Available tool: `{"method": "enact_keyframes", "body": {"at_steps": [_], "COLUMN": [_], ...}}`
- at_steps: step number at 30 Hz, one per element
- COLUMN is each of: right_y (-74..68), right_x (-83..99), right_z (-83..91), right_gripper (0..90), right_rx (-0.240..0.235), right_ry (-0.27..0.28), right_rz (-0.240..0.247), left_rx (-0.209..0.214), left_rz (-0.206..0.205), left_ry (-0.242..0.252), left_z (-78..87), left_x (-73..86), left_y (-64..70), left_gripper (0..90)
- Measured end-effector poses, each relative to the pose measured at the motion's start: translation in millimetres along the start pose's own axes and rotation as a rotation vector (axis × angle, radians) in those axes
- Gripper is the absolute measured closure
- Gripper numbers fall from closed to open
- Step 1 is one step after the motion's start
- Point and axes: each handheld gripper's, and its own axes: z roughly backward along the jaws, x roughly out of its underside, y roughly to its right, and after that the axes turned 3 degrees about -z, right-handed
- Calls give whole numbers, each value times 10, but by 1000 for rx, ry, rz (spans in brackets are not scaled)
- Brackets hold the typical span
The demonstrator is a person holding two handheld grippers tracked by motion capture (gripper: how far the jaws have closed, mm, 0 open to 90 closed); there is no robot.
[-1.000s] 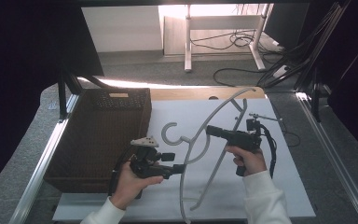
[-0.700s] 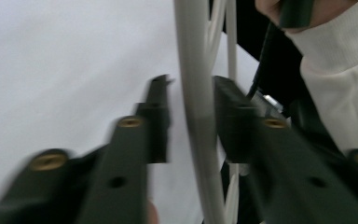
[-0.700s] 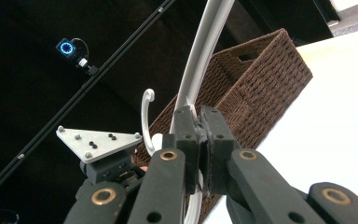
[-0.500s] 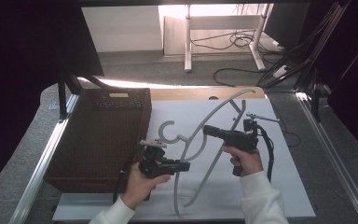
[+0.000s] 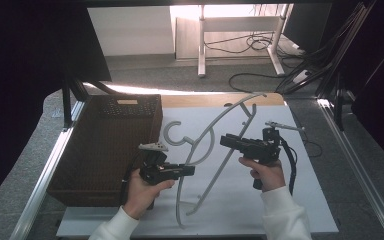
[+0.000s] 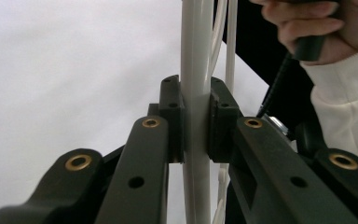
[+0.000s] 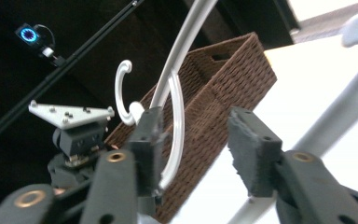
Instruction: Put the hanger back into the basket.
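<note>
Mid-bench, the left gripper (image 5: 189, 170) stands clamped on a white hanger (image 5: 215, 150) beside the wicker basket (image 5: 105, 145); the right gripper (image 5: 226, 140), jaws apart, seems set to grasp next.

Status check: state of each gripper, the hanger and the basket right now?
Left gripper: shut on hanger bar.
Right gripper: open, holding nothing, beside the hanger.
Hanger: held by the left gripper, partly lifted off the white mat, hook toward the basket.
Basket: upright on the table, left of the mat; contents cannot be told.
</note>
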Motion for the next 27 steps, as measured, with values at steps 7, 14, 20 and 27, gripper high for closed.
{"method": "enact_keyframes", "body": {"at_steps": [7, 14, 20, 27], "right_y": [-142, 107, 323, 392], "right_x": [17, 236, 412, 451], "right_z": [235, 413, 567, 628], "right_gripper": [406, 353, 351, 332], "right_rx": [102, 223, 281, 323], "right_ry": [-55, -166, -190, -202], "right_rz": [170, 214, 182, 186], "left_rx": [-47, -85, -116, -141], "left_rz": [4, -13, -42, -50], "left_ry": [-2, -6, -12, -8], "left_z": [194, 440, 642, 834], "left_x": [-83, -181, -311, -413], "left_y": [-47, -49, -48, -114], "left_gripper": [798, 797, 797, 797]}}
